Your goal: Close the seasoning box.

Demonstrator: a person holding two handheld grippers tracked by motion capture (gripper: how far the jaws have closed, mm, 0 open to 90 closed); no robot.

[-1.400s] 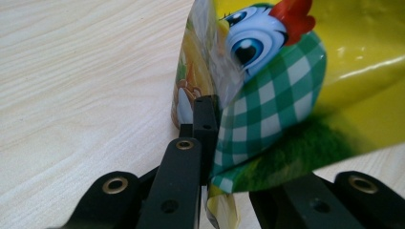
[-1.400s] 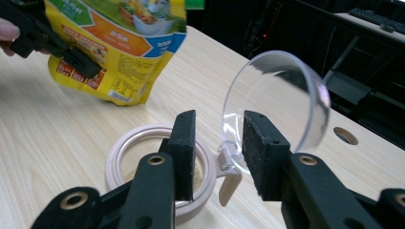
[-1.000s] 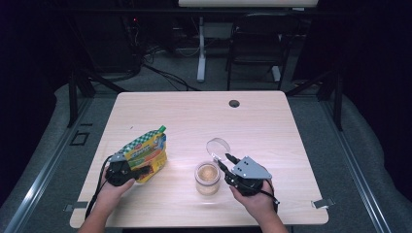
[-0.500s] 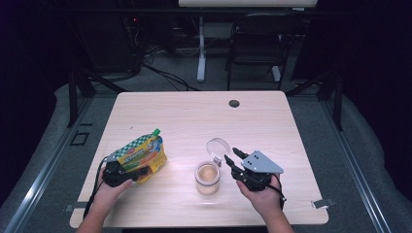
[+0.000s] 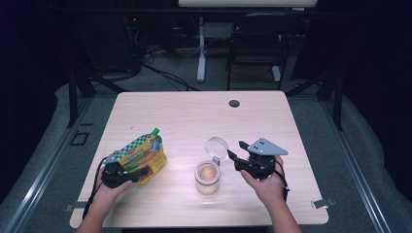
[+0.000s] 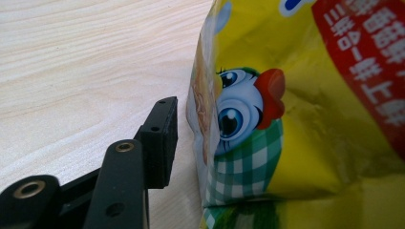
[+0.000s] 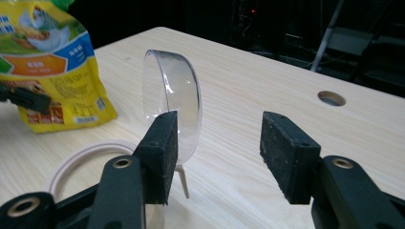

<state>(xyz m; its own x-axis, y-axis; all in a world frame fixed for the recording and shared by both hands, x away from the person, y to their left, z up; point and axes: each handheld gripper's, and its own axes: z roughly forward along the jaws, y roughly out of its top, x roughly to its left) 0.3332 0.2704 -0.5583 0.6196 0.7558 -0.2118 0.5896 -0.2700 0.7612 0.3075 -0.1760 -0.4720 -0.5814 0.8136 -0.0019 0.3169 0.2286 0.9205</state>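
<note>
While the left gripper [image 5: 141,173] sits against the yellow pouch [image 5: 142,154] at the table's [image 5: 184,114] left front, apparently gripping it with 1 jaw hidden, the right gripper [image 5: 234,156] gapes open beside the jar's [image 5: 207,177] raised clear lid [image 7: 174,102].

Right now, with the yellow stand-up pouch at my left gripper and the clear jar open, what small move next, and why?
Probably close the left gripper on the yellow stand-up pouch first. In the left gripper view one jaw stands just off the pouch's edge, so it does not look gripped. The clear jar has its hinged lid swung up, and the right gripper is open beside the lid, holding nothing.
</note>
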